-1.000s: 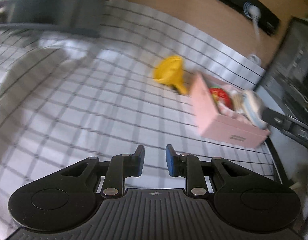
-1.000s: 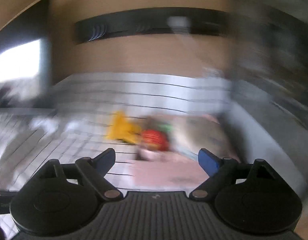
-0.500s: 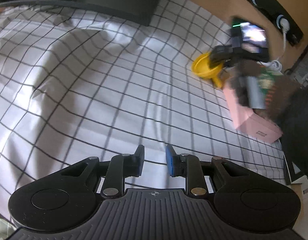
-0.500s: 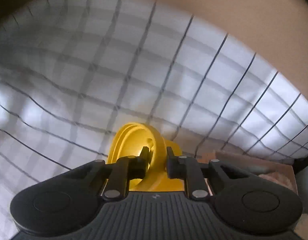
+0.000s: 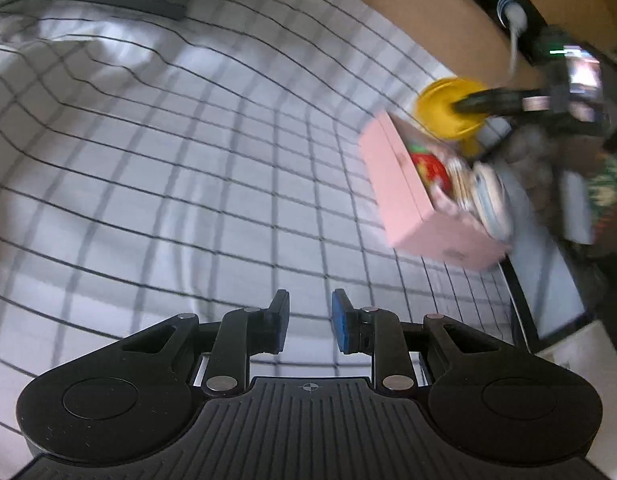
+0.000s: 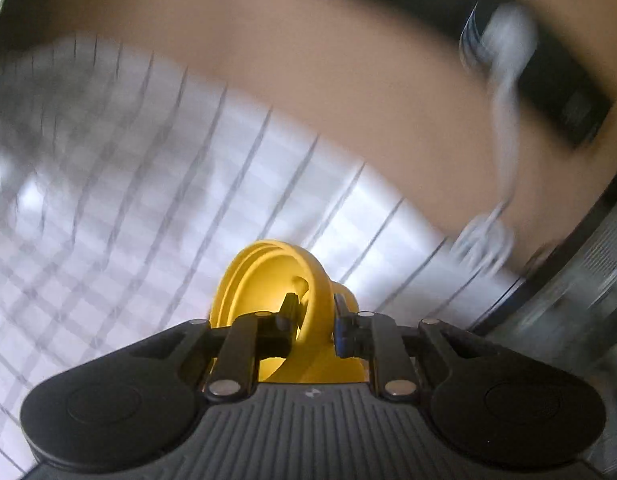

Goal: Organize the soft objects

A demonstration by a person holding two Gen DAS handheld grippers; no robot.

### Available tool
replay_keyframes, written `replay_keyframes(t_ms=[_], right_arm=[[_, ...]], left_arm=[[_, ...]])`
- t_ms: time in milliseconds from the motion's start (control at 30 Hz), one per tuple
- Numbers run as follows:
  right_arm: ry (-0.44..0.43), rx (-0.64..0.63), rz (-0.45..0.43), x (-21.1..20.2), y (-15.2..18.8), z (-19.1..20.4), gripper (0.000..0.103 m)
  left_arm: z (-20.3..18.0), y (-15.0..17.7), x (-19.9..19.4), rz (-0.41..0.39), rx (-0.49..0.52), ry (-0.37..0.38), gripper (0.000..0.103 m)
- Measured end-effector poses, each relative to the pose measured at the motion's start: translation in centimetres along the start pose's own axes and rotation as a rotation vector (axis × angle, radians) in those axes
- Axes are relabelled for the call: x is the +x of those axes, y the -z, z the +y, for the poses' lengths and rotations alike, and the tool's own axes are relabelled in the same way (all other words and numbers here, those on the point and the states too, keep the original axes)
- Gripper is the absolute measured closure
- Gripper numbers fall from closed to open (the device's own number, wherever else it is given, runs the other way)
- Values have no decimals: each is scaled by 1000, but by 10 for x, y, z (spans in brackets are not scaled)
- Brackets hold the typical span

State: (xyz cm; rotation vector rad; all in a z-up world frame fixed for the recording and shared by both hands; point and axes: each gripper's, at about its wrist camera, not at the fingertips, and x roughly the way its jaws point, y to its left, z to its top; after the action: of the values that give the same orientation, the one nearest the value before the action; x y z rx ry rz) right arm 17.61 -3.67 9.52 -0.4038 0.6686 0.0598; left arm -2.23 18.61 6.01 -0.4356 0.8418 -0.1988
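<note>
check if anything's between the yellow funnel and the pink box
Nothing visible stands between them. The right gripper is shut on the funnel's rim, and in the left wrist view the funnel sits just behind the open box. The box already holds a red toy and other soft items, so room is tight.

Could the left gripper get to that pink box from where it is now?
Probably yes. The left gripper holds nothing, and only bare checked sheet lies between it and the pink box. The right gripper, holding the yellow funnel, works just beyond the box and might crowd it.
</note>
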Motion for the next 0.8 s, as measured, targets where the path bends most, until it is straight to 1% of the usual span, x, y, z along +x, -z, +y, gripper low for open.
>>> replay_keyframes(t_ms=[67, 133, 167, 200, 267, 333, 400, 467, 533, 633, 700, 800], right_arm=[[11, -19, 22, 19, 17, 8, 85], [32, -8, -5, 15, 25, 7, 75], [18, 14, -31, 5, 28, 2, 64], [-1, 37, -65, -5, 30, -3, 54], [-8, 70, -145, -34, 38, -14, 44], [-16, 104, -223, -68, 45, -29, 40], [-31, 163, -276, -103, 63, -43, 26], [-48, 229, -310, -131, 91, -54, 21], [-68, 264, -302, -149, 124, -55, 21], [-109, 309, -241, -156, 175, -50, 21], [-128, 323, -178, -151, 207, -42, 21], [-148, 370, -86, -128, 234, -38, 21]], left_arm=[[-12, 6, 6, 26, 24, 5, 78], [-21, 12, 13, 48, 35, -3, 78], [-26, 15, 15, 56, 44, -7, 78], [-30, 17, 16, 60, 55, -13, 78], [-38, 22, 19, 65, 78, -31, 78], [-47, 24, 23, 64, 92, -46, 78], [-58, 27, 27, 55, 112, -61, 78], [-70, 30, 32, 39, 141, -76, 78], [-85, 37, 39, 19, 171, -89, 78], [-106, 51, 49, -32, 213, -123, 77], [-119, 60, 57, -72, 243, -150, 77], [-131, 72, 65, -103, 271, -168, 77]])
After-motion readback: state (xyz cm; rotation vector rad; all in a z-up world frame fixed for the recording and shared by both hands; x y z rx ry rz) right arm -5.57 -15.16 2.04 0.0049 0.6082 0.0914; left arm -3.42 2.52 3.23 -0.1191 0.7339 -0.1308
